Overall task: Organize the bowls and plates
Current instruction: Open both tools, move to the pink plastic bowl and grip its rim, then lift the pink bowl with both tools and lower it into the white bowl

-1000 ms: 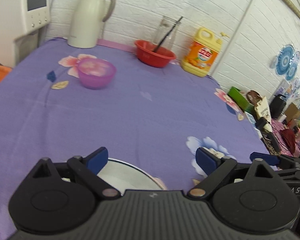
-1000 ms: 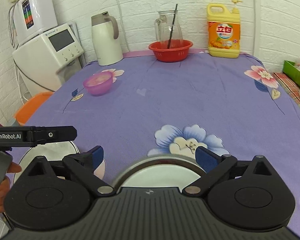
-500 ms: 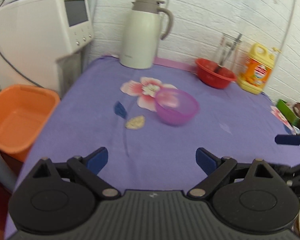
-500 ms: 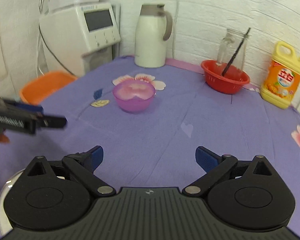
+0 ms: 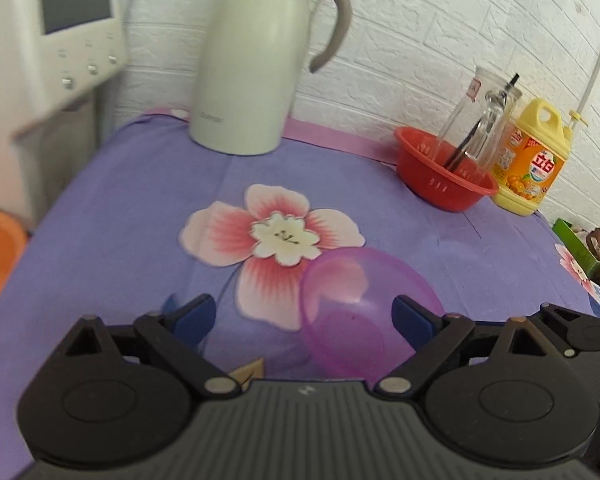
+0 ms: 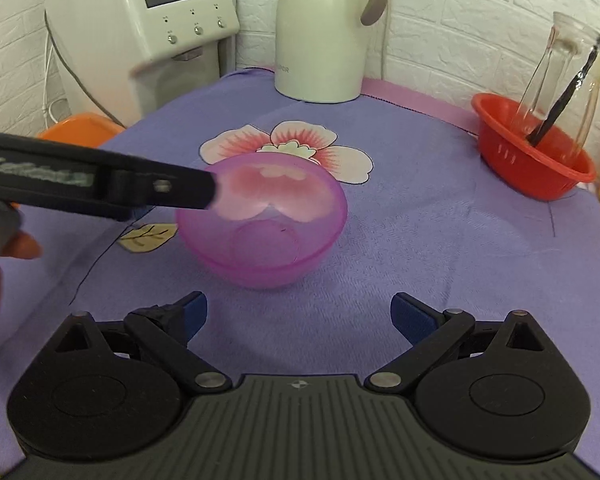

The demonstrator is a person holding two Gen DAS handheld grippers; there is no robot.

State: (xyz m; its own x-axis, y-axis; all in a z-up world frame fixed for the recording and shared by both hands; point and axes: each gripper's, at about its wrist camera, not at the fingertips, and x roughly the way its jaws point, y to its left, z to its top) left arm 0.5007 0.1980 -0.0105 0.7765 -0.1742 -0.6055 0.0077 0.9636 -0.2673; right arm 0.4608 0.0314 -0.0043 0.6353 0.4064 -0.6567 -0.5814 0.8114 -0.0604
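Note:
A translucent purple bowl stands upright on the purple flowered cloth. In the left wrist view this bowl lies low between the fingers of my left gripper, close against the right-hand pad. The jaws stand wide and do not press on it. From the right wrist view, one finger of the left gripper reaches in from the left, its tip at the bowl's left rim. My right gripper is open and holds nothing, a short way in front of the bowl.
A white thermos jug stands at the back. A red bowl holds a glass jar with a dark stick, next to a yellow detergent bottle. A white appliance and an orange basin sit beyond the table's left edge.
Both grippers have swept leftward and forward across the table to the purple bowl. The white plates seen under them earlier have dropped out of view. The bowl has not moved.

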